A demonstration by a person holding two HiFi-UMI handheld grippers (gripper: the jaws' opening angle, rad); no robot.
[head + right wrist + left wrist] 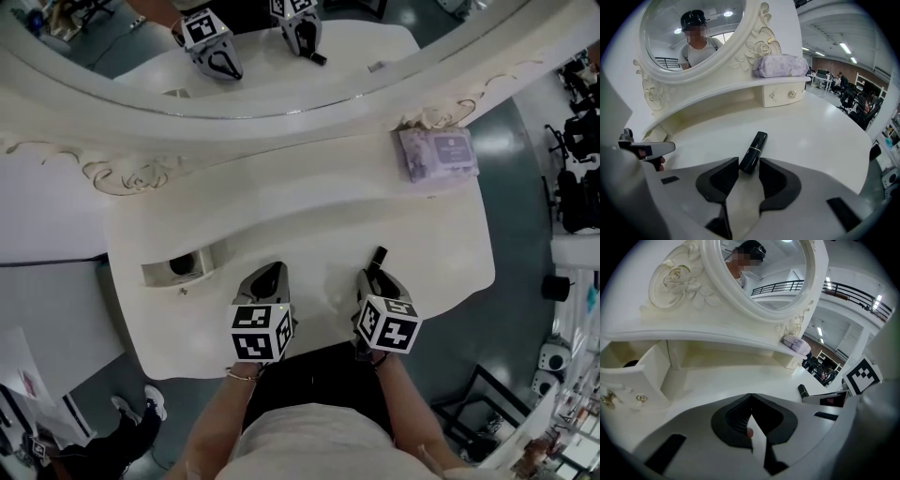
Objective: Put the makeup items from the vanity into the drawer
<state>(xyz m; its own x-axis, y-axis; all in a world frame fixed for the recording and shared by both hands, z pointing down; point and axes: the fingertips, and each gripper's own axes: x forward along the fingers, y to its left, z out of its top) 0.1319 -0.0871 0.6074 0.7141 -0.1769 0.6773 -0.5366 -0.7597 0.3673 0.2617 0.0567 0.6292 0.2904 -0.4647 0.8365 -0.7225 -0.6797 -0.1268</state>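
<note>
The drawer (159,273) at the left of the vanity (309,216) stands pulled open; a dark, rounded thing (181,266) lies inside it, too shadowed to name; on the raised shelf at the right a pale purple soft pack (438,154) rests above a small shut drawer (780,96) with two knobs.

The left gripper (750,395) hovers over the front of the vanity top, its jaws closed tip to tip with nothing between them; the right gripper (749,165) sits just beside it, jaws fairly wide apart, with the near end of the lipstick (753,150) between the tips; the pads stand close on both sides, yet the tube seems to lie loose on the top rather than pinched, though the angle leaves that unsure.

The lipstick is a slim, glossy black tube with a thin gold band near its middle; it lies flat on the white top, slanting away from the jaws toward the mirror (693,33), well apart from the open drawer.
</note>
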